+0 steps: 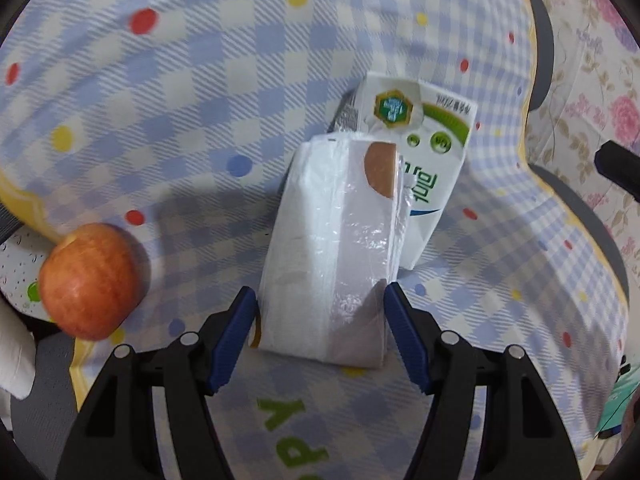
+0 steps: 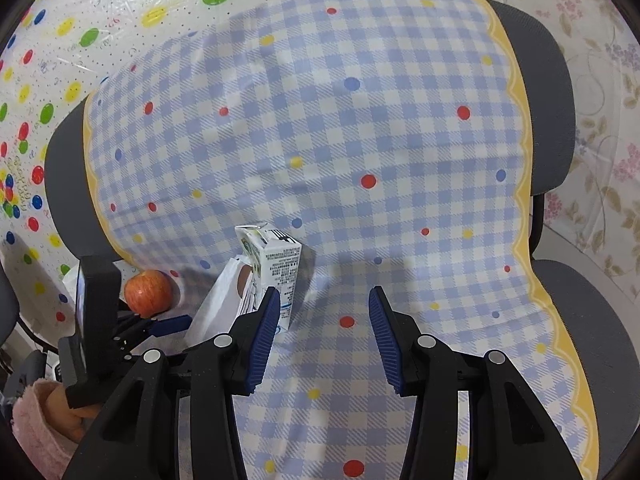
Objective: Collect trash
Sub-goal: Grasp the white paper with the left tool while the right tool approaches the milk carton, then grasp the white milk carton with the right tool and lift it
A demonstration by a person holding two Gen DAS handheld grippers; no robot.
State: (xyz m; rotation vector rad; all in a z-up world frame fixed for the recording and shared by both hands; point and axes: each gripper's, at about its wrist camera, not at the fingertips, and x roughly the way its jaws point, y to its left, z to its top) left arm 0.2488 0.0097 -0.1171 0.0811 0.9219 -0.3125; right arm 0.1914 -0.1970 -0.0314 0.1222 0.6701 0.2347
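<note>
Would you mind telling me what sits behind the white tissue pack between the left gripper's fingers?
A white-and-green milk carton stands right behind the tissue pack, which the left gripper brackets. The pack covers the carton's lower left part, so whether they touch cannot be seen.

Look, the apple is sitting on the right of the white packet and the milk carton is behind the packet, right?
Not quite. The apple sits on the left of the white packet, not the right; the left wrist view shows it. The milk carton is behind the packet, as you said.
</note>
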